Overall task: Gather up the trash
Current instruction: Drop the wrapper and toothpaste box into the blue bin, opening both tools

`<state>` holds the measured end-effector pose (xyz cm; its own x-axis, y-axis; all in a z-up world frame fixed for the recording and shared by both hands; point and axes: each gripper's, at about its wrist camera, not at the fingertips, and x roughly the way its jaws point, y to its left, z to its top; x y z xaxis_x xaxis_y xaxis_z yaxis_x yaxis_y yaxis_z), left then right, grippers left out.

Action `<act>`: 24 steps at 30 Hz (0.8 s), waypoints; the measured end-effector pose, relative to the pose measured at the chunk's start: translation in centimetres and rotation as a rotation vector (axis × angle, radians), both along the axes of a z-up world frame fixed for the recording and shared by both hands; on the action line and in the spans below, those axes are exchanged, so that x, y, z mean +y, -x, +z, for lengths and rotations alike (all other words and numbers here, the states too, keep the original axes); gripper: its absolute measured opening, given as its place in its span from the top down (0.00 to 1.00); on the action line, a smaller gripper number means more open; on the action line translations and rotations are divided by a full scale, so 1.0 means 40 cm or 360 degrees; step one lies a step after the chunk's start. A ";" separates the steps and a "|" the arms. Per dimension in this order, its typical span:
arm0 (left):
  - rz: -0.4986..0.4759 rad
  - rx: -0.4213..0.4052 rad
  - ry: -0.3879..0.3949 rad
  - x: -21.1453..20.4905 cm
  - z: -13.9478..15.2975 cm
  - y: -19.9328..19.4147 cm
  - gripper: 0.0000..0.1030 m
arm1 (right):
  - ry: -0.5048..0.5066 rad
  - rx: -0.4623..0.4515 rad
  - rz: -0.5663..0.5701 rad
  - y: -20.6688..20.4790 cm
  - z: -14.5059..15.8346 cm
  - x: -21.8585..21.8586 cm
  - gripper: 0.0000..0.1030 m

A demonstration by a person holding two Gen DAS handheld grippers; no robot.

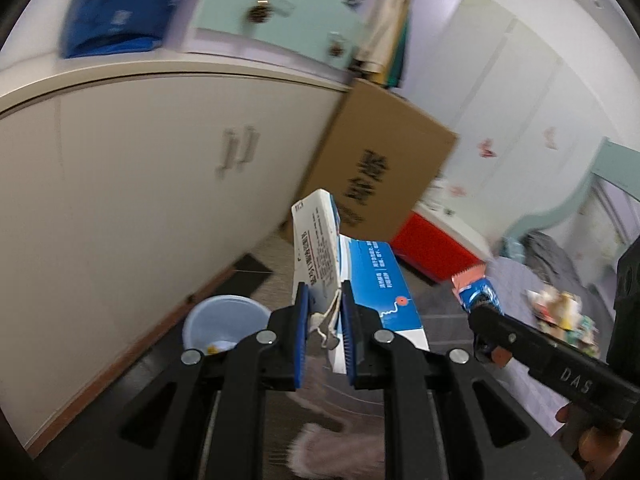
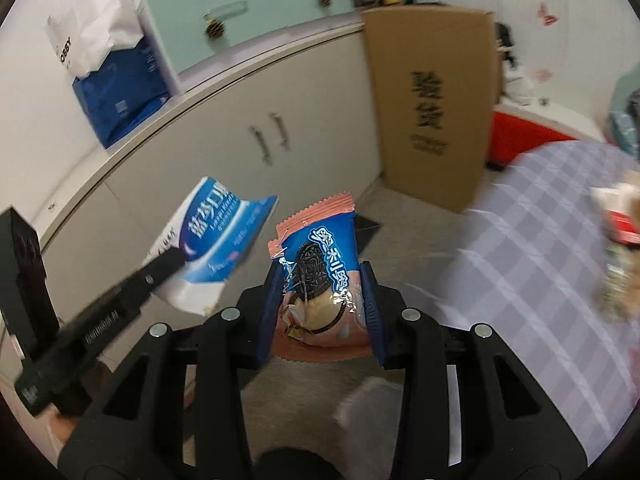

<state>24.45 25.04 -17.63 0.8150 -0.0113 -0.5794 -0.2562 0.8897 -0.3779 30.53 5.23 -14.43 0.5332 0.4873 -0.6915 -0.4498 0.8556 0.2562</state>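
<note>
We are pinching a torn carton (image 1: pixel 362 280) in our left gripper (image 1: pixel 325 330) and a cookie wrapper (image 2: pixel 320 276) in our right gripper (image 2: pixel 322 304), carrying both toward the bin (image 1: pixel 224 322).

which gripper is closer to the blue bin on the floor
Left. The left gripper, holding a box, is just above and beside the bin; the right gripper is farther off to the side.

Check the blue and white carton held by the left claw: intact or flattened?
Flattened. The blue and white carton is crushed and torn, and the left claw pinches a thin, creased section.
</note>
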 end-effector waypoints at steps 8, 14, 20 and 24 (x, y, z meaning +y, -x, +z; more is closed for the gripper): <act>0.0191 0.0147 -0.0111 0.158 -0.056 -0.041 0.86 | 0.0001 0.0078 0.0042 -0.148 -0.127 0.225 0.32; 0.0191 0.0258 -0.0127 0.182 -0.105 -0.076 0.86 | 0.0030 0.0091 -0.0038 -0.144 -0.165 0.219 0.27; 0.0163 0.0344 -0.0119 0.171 -0.150 -0.104 0.86 | 0.0055 0.0054 -0.0097 -0.126 -0.176 0.184 0.25; 0.0140 0.0377 -0.0115 0.161 -0.164 -0.121 0.86 | 0.0058 0.0029 -0.0121 -0.120 -0.177 0.172 0.25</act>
<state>29.28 31.49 -24.18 0.6527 0.1022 -0.7507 -0.4077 0.8825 -0.2344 35.35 12.09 -21.51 0.5550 0.4203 -0.7179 -0.3788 0.8960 0.2318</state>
